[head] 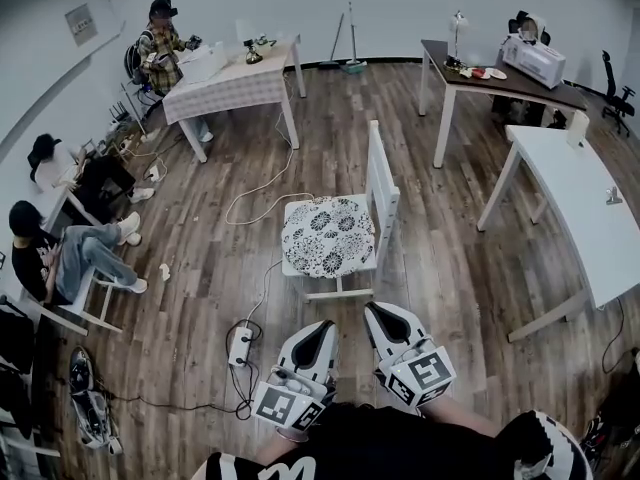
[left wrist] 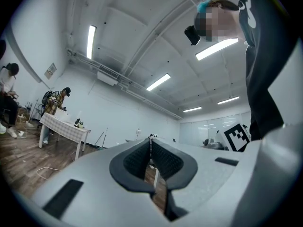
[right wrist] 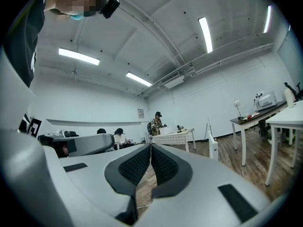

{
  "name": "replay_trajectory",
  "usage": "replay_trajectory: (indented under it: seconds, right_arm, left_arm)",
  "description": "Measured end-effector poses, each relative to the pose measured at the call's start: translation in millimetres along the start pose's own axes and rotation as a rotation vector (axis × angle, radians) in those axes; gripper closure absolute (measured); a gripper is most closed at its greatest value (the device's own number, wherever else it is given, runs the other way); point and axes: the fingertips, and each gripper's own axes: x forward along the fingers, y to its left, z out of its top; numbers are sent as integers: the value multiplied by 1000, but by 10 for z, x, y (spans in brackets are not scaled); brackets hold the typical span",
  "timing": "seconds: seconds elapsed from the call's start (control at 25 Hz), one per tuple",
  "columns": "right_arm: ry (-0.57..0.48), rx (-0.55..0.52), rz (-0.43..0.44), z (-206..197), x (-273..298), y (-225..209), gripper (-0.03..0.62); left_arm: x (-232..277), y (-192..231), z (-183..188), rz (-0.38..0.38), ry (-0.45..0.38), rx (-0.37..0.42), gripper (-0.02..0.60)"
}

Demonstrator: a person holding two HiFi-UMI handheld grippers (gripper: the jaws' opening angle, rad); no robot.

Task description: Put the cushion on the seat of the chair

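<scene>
A round black-and-white patterned cushion [head: 328,235] lies flat on the seat of the white wooden chair [head: 381,181] in the middle of the room. Both grippers are held close to my body, short of the chair and apart from it. My left gripper [head: 324,326] points toward the chair's front edge, its jaws shut with nothing between them [left wrist: 150,139]. My right gripper [head: 378,311] sits beside it, also shut and empty [right wrist: 150,146]. In the right gripper view the chair's white back [right wrist: 214,150] shows to the right of the jaws.
A power strip [head: 240,346] and cables lie on the wood floor left of the grippers. A white table [head: 585,213] stands at the right, a dark desk [head: 497,80] behind it, a checkered table [head: 228,83] at the back left. People sit along the left wall [head: 60,258].
</scene>
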Motion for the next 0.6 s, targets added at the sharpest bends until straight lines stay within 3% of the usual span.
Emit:
replay_trajectory:
  seconds: [0.24, 0.6]
  right_arm:
    - [4, -10, -12, 16, -176, 124, 571]
    - [16, 8, -38, -73, -449, 649, 569]
  left_arm:
    - [-133, -216, 42, -31, -5, 8, 568]
    - [-749, -323, 92, -34, 15, -7, 568]
